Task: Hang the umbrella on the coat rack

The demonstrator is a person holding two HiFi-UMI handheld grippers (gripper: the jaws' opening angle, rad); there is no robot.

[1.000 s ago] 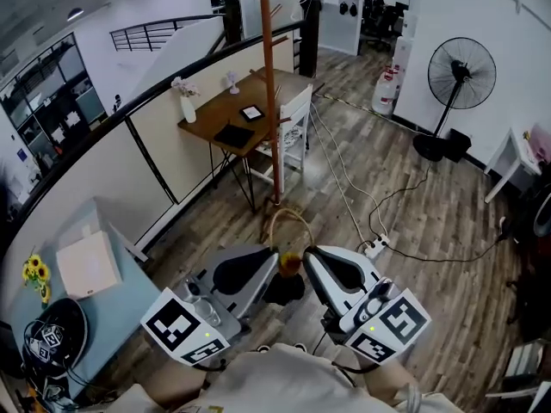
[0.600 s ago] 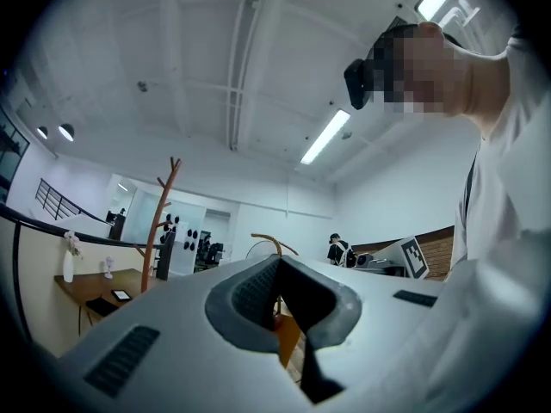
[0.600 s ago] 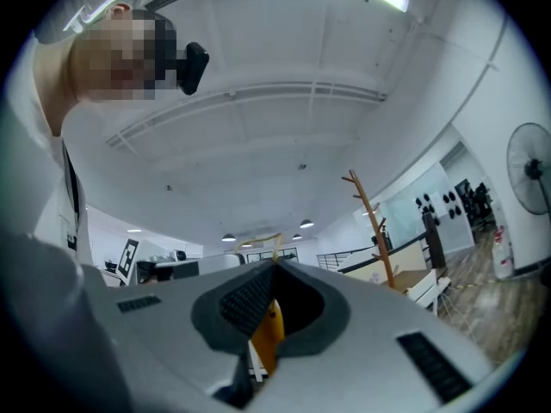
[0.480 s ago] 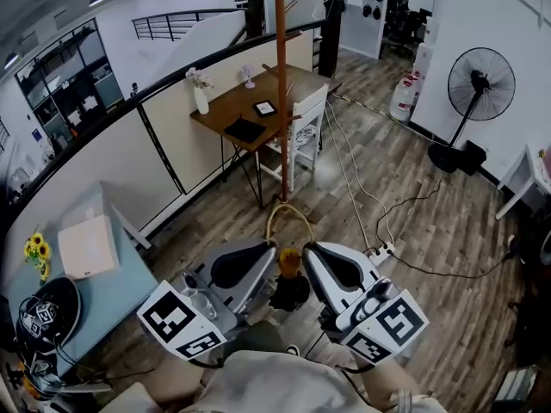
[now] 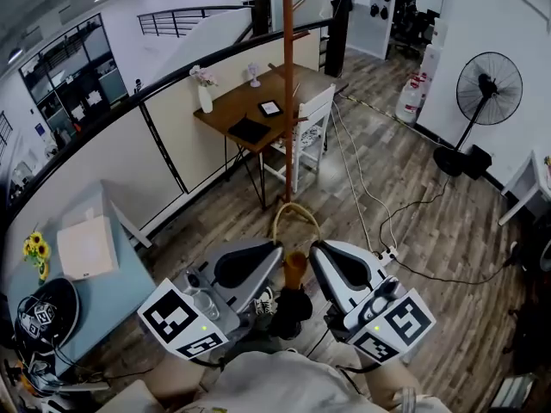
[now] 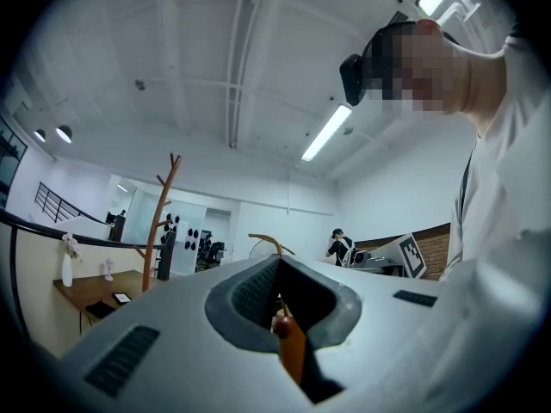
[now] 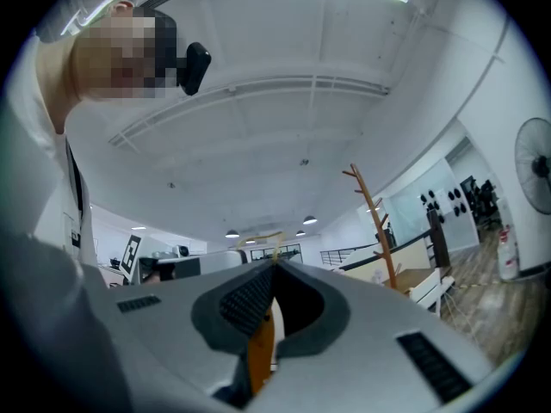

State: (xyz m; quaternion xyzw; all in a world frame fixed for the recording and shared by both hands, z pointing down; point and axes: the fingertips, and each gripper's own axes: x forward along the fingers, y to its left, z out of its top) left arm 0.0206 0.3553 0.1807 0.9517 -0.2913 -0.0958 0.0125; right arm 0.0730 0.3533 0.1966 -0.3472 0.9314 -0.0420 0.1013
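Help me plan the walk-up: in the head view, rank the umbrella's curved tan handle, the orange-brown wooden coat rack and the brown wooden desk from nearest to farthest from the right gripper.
1. Umbrella's curved tan handle, just ahead of the right gripper, which grips its orange shaft.
2. Orange-brown wooden coat rack, straight ahead.
3. Brown wooden desk, behind the rack, slightly left.

**Open-plan office.** A wooden desk [image 5: 237, 101] carries a tablet [image 5: 270, 107], a notebook [image 5: 249, 130] and a vase [image 5: 205, 99]. A white chair [image 5: 306, 126] is at its near edge, with a coat rack [image 5: 287, 76] just beside the chair. Glass-walled rooms [image 5: 60, 76] line the far left. A black railing [image 5: 95, 136] tops the partition behind the desk. A standing fan [image 5: 488, 79], cables [image 5: 357, 200] and a power strip [image 5: 389, 254] occupy the plank floor [image 5: 465, 222]. Strip lights [image 6: 327, 132] run along the ceiling.
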